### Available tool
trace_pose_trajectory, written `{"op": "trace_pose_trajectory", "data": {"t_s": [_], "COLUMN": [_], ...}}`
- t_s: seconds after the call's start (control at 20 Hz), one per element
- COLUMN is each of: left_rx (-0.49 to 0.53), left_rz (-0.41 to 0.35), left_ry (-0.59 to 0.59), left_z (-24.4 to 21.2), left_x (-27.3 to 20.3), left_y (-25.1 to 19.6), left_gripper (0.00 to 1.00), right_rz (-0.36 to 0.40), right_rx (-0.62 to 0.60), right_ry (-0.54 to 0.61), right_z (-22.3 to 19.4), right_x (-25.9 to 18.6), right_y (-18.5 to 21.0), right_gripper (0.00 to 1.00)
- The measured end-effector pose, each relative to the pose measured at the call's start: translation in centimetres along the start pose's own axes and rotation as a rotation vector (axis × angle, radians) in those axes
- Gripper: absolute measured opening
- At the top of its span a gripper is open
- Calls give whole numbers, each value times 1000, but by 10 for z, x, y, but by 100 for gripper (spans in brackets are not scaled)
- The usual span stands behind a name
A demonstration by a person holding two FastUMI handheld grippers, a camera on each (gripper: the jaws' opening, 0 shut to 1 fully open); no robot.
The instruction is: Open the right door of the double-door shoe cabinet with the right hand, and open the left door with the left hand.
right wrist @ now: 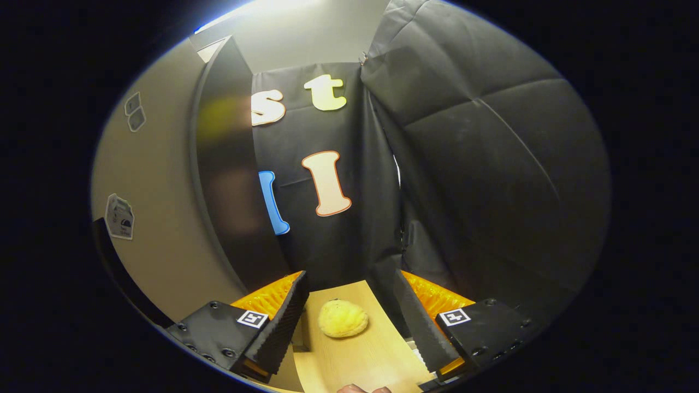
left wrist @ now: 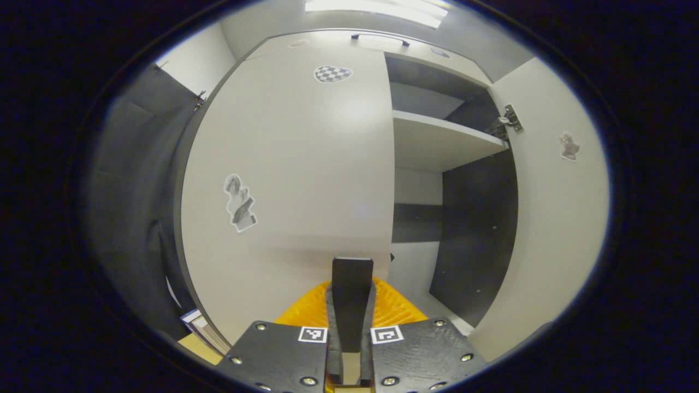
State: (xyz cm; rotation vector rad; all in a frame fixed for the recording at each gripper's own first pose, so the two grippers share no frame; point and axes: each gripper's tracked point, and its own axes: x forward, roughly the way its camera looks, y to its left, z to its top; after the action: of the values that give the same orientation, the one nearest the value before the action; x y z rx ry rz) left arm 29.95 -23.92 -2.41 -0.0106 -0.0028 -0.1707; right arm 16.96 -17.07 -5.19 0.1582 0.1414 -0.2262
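Left door shut, left of open compartment; shelf inside; right door swung right.

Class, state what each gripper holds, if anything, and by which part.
Neither holds anything: the left gripper is shut and empty before the closed left door; the right gripper is open.

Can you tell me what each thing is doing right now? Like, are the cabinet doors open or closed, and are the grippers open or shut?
left door: closed
right door: swung wide open, showing the shelf inside
left gripper: shut, close in front of the left door
right gripper: open, holding nothing
yellow bun-like thing: lying on the wooden surface
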Motion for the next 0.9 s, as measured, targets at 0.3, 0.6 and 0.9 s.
{"op": "trace_pose_trajectory", "data": {"t_s": [0.3, 0.6, 0.9], "left_rx": [-8, -17, -13], "left_rz": [-54, -94, -126], "left_ry": [-3, -1, 6], "left_z": [4, 8, 14], "left_x": [0, -3, -3], "left_y": [1, 4, 4], "left_gripper": [14, 14, 14], "right_rz": [-44, -114, -163], "right_rx": [-21, -17, 12], "right_ry": [10, -34, -28], "right_z": [-6, 0, -19], "right_x": [-28, -64, -110], "right_y": [-4, -9, -5], "right_gripper": [98, 98, 98]}}
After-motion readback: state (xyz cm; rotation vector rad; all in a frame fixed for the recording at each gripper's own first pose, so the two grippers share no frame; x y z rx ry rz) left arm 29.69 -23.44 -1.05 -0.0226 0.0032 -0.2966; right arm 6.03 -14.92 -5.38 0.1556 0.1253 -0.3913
